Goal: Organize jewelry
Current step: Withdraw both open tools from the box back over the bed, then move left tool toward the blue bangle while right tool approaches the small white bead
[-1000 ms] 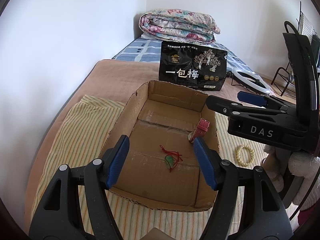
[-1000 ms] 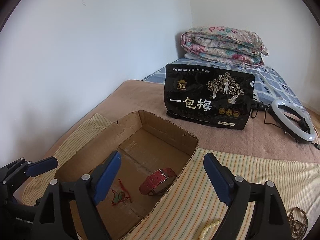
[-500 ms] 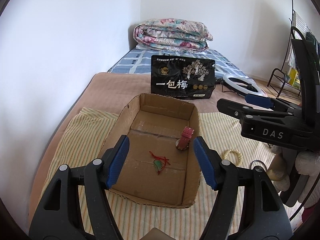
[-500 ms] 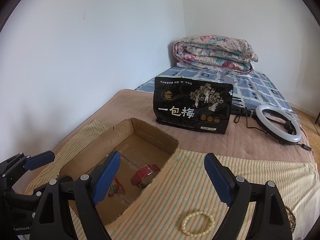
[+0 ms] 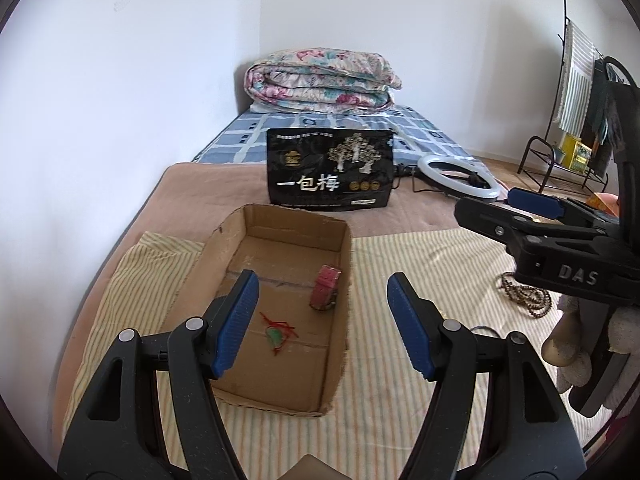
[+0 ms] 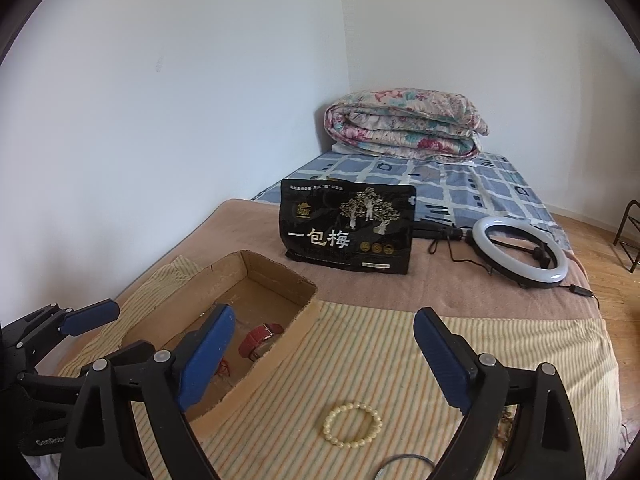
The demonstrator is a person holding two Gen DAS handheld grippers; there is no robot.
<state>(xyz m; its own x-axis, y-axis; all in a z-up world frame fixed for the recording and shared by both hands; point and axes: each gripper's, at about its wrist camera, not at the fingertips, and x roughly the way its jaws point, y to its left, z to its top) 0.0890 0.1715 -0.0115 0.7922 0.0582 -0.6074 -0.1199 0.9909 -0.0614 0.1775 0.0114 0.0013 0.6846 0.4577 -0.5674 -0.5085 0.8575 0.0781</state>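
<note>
Jewelry lies split between two places: a red watch point(image 5: 325, 287) and a red-corded green pendant point(image 5: 276, 330) rest on the floor of the open cardboard box point(image 5: 347, 292), while a cream bead bracelet point(image 6: 352, 424) lies on the striped cloth point(image 6: 400, 344) just outside the box's near wall, with a dark bead string point(image 5: 526, 294) farther off (a thin ring at the lower edge is too cut off to name). Over the bracelet the right gripper point(image 6: 322, 354) hangs empty, its jaws opening wide; the left gripper point(image 5: 322, 322) hovers above the box with jaws moderately apart, nothing between them. Likely risks: the pads may close on cloth along with the beads, or the bracelet may slip and roll as they pinch, or snag on the box's ragged edge.
</note>
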